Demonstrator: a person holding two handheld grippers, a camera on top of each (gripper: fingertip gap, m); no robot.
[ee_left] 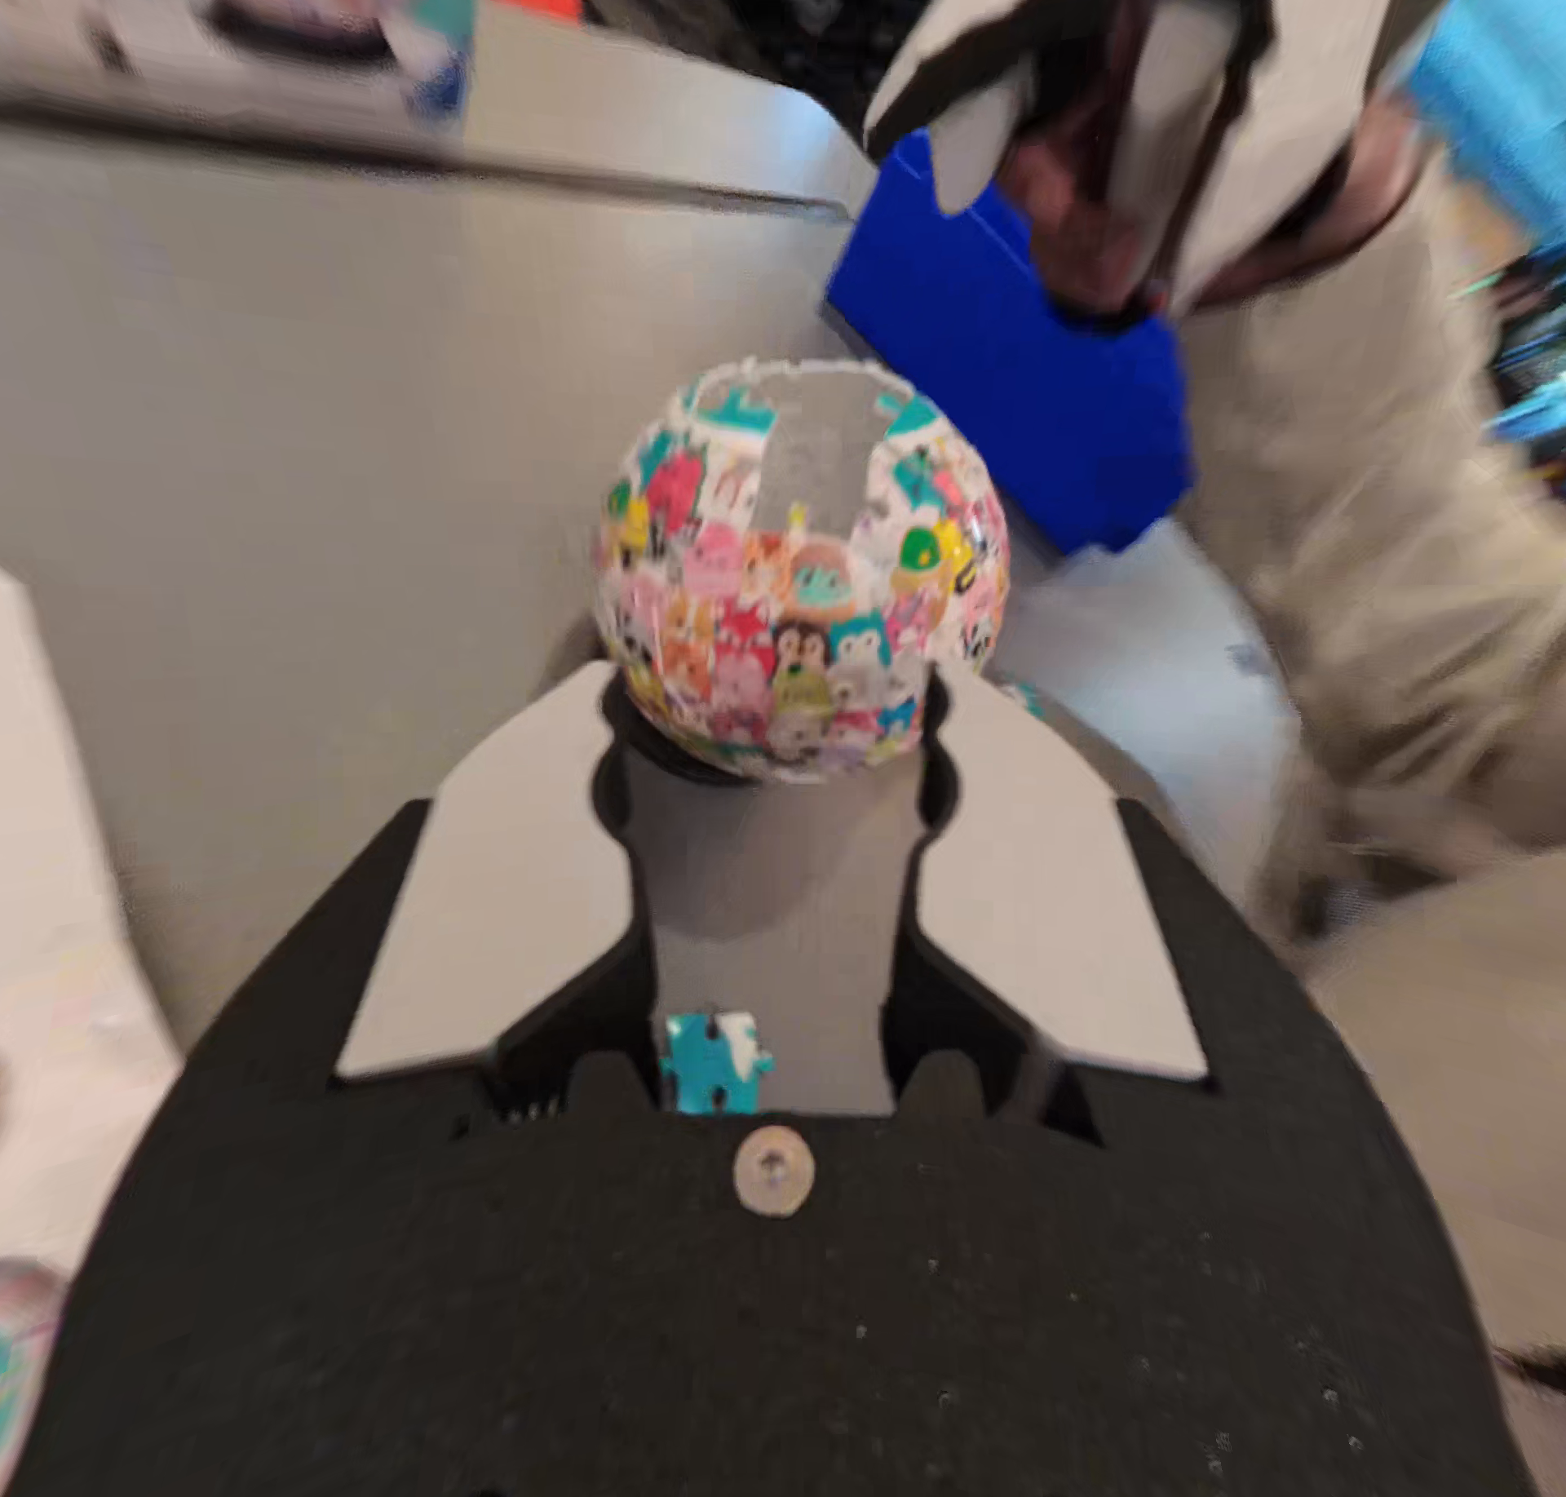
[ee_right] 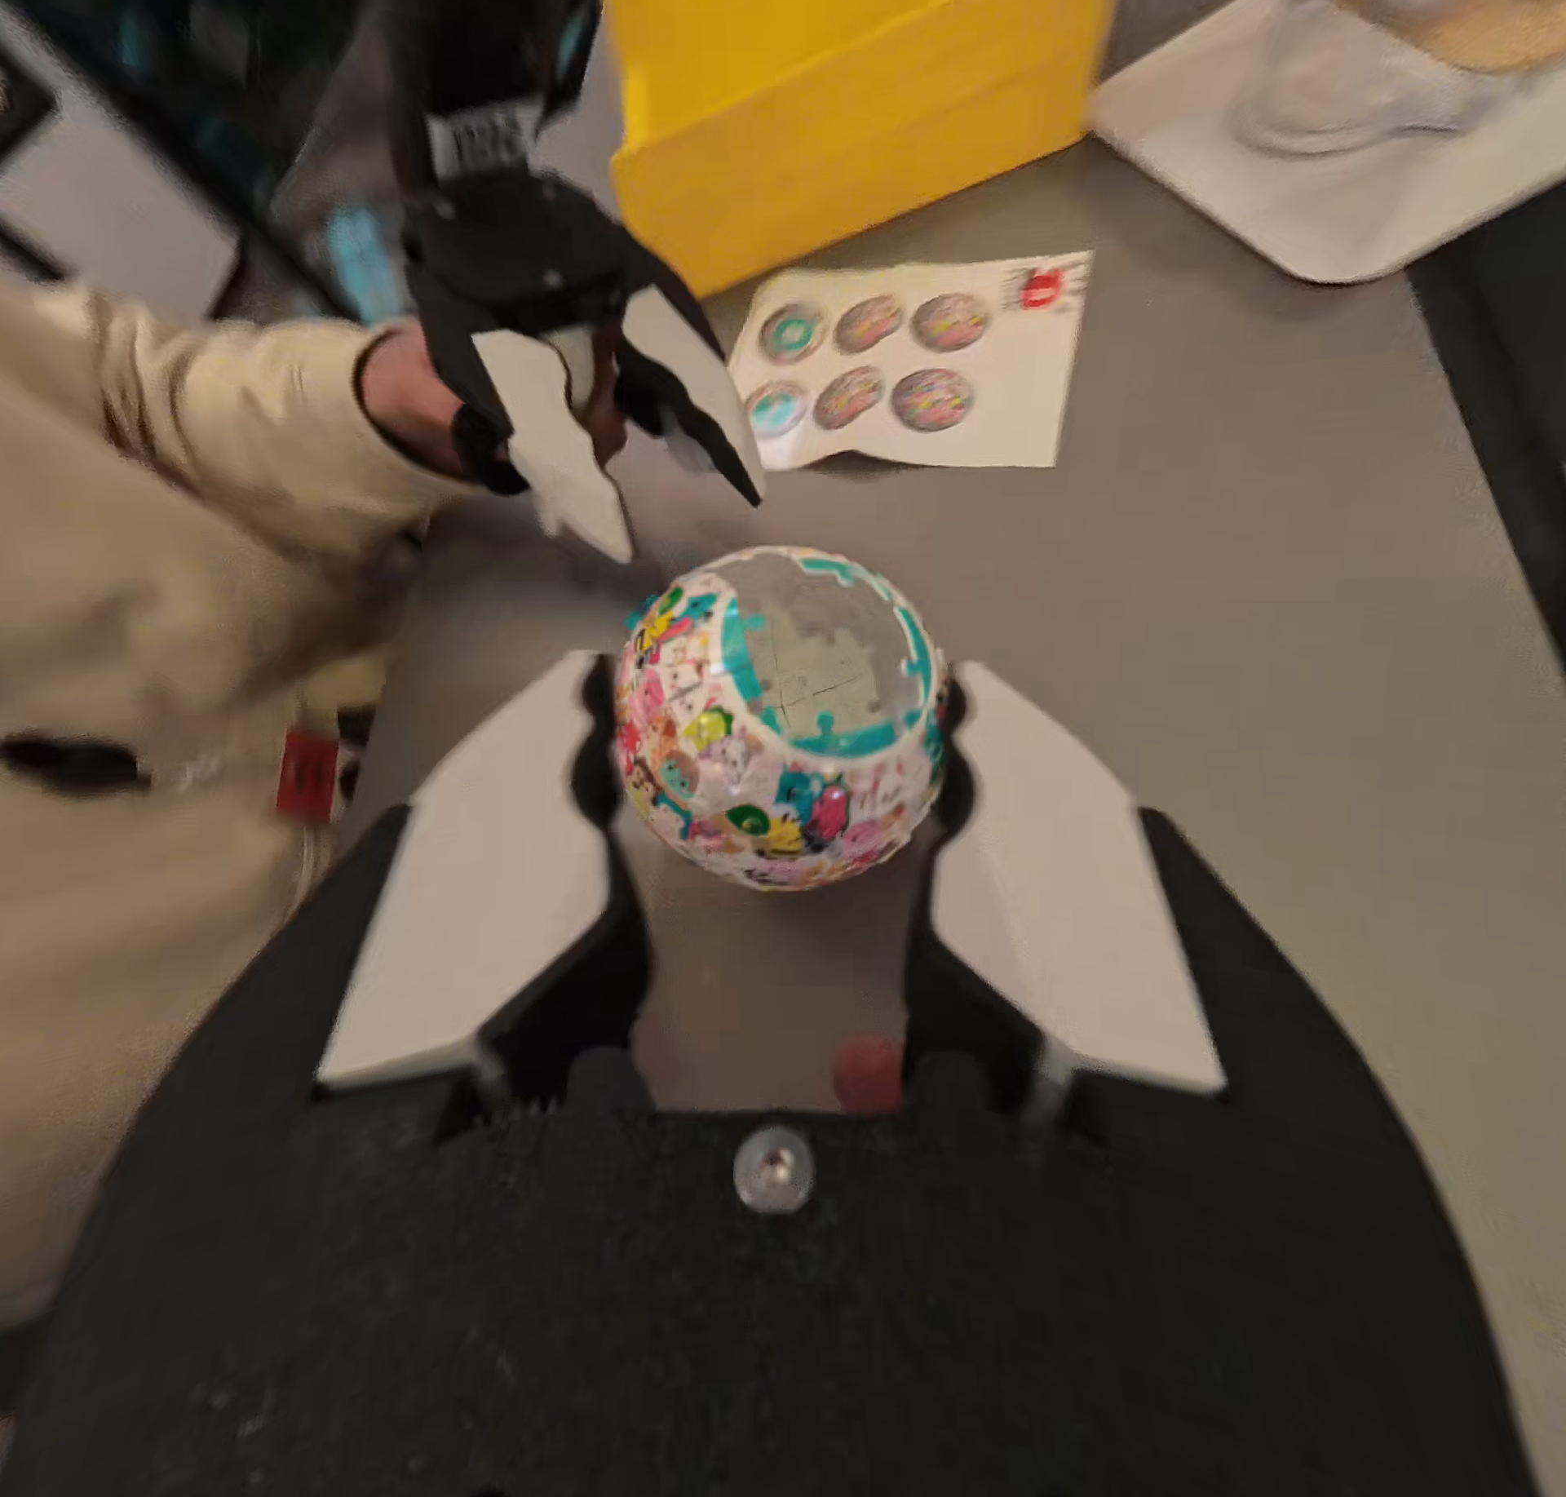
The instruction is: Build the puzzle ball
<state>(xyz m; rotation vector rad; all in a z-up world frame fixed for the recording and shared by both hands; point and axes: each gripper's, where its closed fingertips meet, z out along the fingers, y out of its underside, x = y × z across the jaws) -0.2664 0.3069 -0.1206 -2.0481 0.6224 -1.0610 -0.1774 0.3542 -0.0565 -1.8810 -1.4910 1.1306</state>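
Note:
The puzzle ball [ee_left: 801,575] is a colourful cartoon-print sphere on a black ring stand [ee_left: 669,757] on the grey table. Its top is open, with a notch-shaped gap running down the side that faces me. My left gripper [ee_left: 775,685] is open and empty, its tips level with the ball's lower sides and just short of it. My right gripper [ee_right: 775,676] is open and empty above the ball [ee_right: 780,719], looking down into the opening. It also shows in the left wrist view [ee_left: 1051,244], high at the right. A teal loose piece [ee_left: 716,1062] and a reddish piece [ee_right: 869,1075] lie on the table.
A blue box [ee_left: 1008,371] stands behind the ball. A yellow box [ee_right: 847,83], a picture sheet [ee_right: 915,363] and a white tray [ee_right: 1356,142] lie beyond it. The person's beige sleeve [ee_right: 169,524] fills the left. The left gripper [ee_right: 688,524] is just left of the ball. The teal loose piece [ee_left: 716,1062] is closer to my left gripper, around 12 cm from its tips; the right tips are 25 cm off.

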